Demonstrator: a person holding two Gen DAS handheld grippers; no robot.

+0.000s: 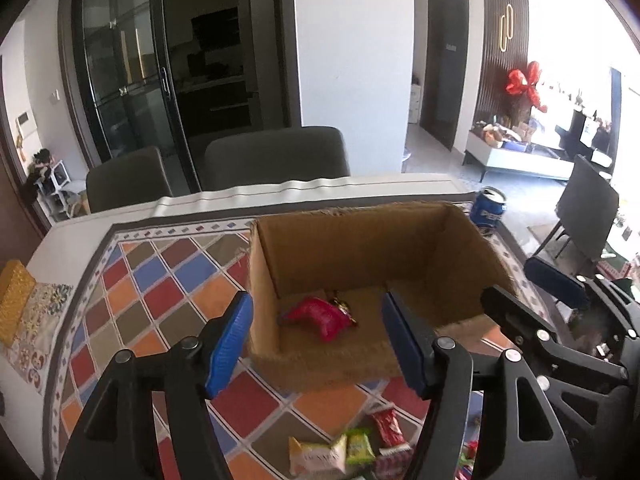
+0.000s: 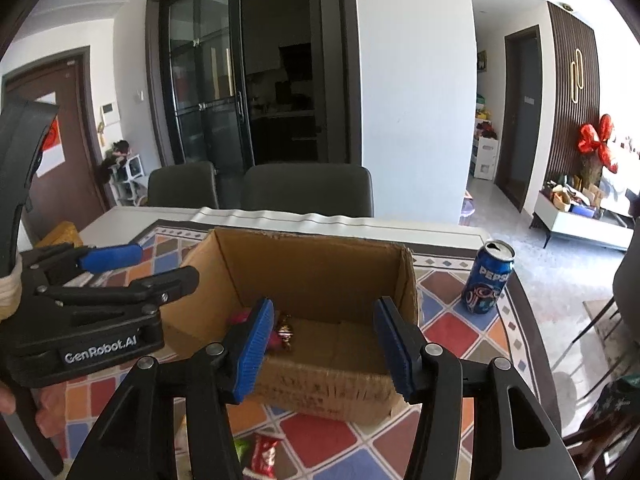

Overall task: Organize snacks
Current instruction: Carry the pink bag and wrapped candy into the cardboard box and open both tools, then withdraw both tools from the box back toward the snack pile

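Hovering over the cardboard box [image 1: 360, 248] near the table's far edge, the left gripper [image 1: 316, 340] and right gripper [image 2: 324, 344] gape apart, empty; a red packet [image 1: 320, 316] lies inside.

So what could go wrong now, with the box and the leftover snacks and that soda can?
1. The opened Pepsi can stands near the cardboard box; a careless swing of the right tool might tip it.
2. Loose snack packets lie close to the table's near edge and could get swept off.
3. The box looks light, so bumping it may slide it.
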